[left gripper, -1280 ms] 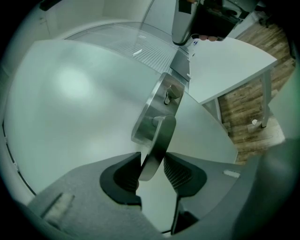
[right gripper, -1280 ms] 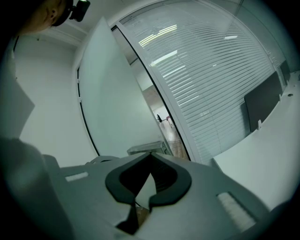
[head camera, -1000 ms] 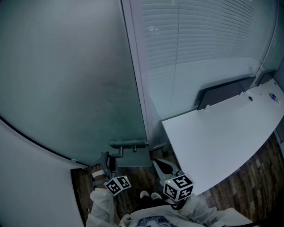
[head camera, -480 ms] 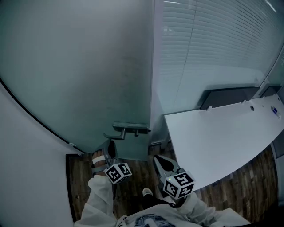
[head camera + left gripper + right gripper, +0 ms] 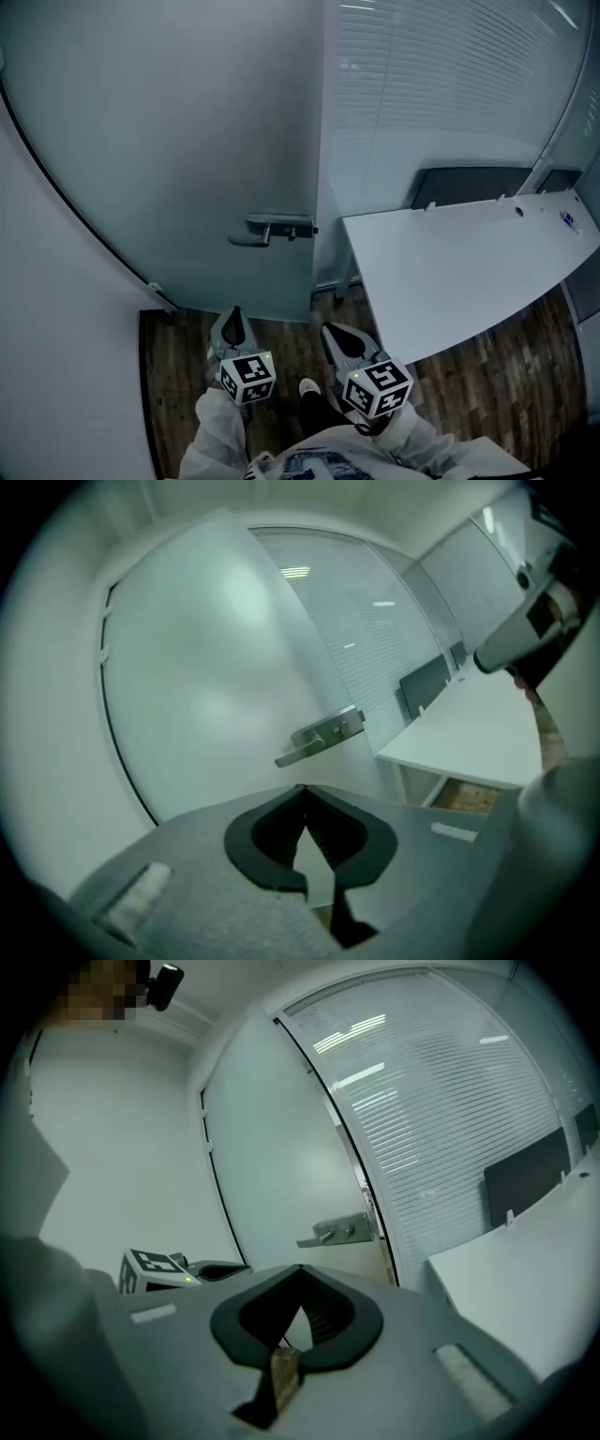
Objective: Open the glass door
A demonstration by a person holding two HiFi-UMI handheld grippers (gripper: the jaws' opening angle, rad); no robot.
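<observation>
Your left gripper [image 5: 233,321] sits at the lower centre of the head view, over the dark wooden floor [image 5: 183,352]; its jaws are pressed tip to tip with nothing between them, as the left gripper view [image 5: 303,794] shows plainly. Your right gripper [image 5: 334,335] is just to the right of it, beside the near edge of the white desk [image 5: 469,272]; its jaws also meet at the tips and carry nothing [image 5: 300,1271].

The frosted glass door [image 5: 187,141] fills the upper left and centre of the head view; its metal handle [image 5: 272,230] juts out near the door's right edge, a little above the middle of the frame; both grippers are below it and well apart from it, touching neither door nor handle.

In the left gripper view the door [image 5: 206,667] stands ahead with the handle [image 5: 319,738] just above the jaw tips in the frame; in the right gripper view the handle [image 5: 337,1234] shows right of centre, against the door [image 5: 272,1166] and next to its frame.

Slatted blinds [image 5: 450,75] fill the upper right of the head view; a dark panel [image 5: 478,183] stands along the desk's far edge; a plain white wall [image 5: 56,328] runs down the left side.
</observation>
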